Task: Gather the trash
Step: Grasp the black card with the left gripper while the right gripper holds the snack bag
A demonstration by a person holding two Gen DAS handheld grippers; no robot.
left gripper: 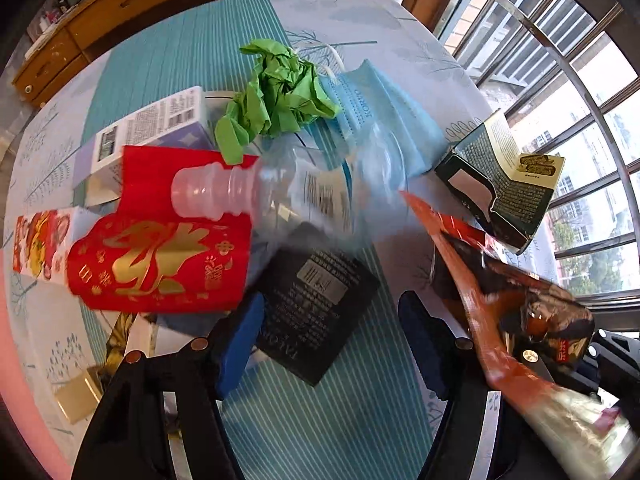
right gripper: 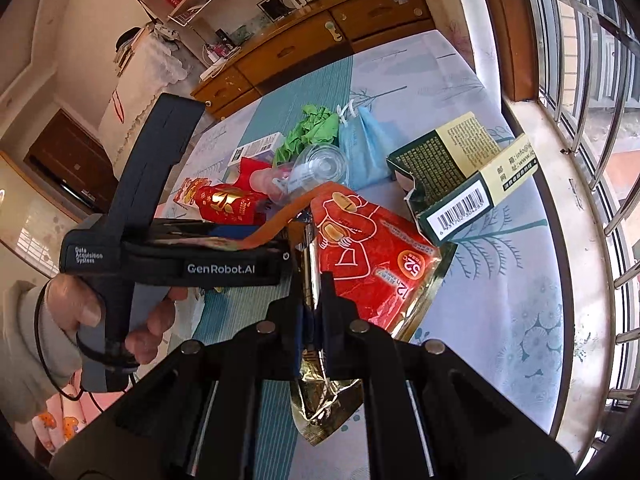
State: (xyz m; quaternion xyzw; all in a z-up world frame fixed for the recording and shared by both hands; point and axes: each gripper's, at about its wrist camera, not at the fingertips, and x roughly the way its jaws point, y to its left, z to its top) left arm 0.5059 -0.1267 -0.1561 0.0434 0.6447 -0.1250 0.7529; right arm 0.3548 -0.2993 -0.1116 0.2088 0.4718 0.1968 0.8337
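Right wrist view: right gripper (right gripper: 314, 312) clenched on red foil packet (right gripper: 372, 256) marked "52°"; left gripper (left gripper: 332, 340), labelled "GenRobot.AI", spread wide beside packet; "KOKYO" mask (left gripper: 376, 116) beyond packet; teal tablecloth (left gripper: 168, 60); window (right gripper: 592, 80) alongside.

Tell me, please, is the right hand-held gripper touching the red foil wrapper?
Touching. The right wrist view shows the right hand-held gripper with both fingers shut on the gold edge of the red foil wrapper, with no gap visible.

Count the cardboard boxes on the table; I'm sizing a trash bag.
3 surely: white-lavender box beside the green paper wad, torn dark-green-and-gold box near the window, red-printed white box far left. The flat black pack may be a fourth.
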